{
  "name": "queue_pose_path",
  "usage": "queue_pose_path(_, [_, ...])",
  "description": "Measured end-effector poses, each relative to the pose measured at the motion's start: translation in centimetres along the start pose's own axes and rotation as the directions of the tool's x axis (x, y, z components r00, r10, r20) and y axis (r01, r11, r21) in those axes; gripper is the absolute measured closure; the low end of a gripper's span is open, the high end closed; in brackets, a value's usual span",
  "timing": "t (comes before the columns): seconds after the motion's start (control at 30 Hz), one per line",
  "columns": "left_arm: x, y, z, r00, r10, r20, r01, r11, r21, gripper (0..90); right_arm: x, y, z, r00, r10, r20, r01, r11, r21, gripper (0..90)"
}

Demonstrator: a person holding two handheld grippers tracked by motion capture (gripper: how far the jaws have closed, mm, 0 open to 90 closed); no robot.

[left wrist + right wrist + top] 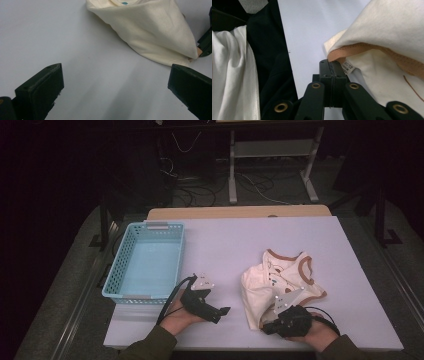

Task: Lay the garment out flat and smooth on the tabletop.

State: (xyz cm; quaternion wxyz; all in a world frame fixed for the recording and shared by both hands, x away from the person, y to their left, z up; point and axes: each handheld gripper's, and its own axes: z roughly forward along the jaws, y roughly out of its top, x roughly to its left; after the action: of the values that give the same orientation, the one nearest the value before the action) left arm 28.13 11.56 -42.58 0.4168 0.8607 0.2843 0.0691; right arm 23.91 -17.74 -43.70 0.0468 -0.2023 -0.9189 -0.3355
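One blue basket (145,262) sits empty; left hand-held gripper (217,312) gapes, right hand-held gripper (266,327) clenched beside the shirt (280,277).

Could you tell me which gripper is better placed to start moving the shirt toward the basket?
Probably the right gripper: its jaws are shut at the near corner of the shirt, seemingly pinching its brown hem. The left gripper rests open on the bare table, apart from the shirt, though nearer the basket.
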Motion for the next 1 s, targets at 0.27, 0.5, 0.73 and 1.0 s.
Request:
queue_pose_path(0.27, [0.0, 0.0, 0.0, 1.0, 0.001, -0.001, -0.001, 1.0, 0.005, 0.0, -0.1, -0.1, -0.9, 0.9994, 0.032, 0.014, -0.032, 0.999, -0.037, 70.1])
queue_pose_path(0.5, [0.1, 0.2, 0.0, 0.9998, 0.019, 0.001, -0.019, 0.9997, 0.014, 0.0, -1.1, -1.5, -3.4, 0.9887, 0.108, 0.104, -0.094, 0.987, -0.129, 49.4])
queue_pose_path(0.73, [0.3, 0.6, 0.3, 0.9998, 0.019, -0.004, -0.019, 0.9998, 0.008, 0.0, -2.3, -3.2, -5.3, 0.9675, 0.185, 0.173, -0.152, 0.971, -0.186, 36.9])
queue_pose_path(1.0, [0.7, 2.0, 0.6, 0.9997, 0.025, 0.001, -0.025, 0.9997, 0.001, 0.0, -3.8, -4.0, -5.8, 0.9494, 0.24, 0.203, -0.196, 0.957, -0.215, 31.3])
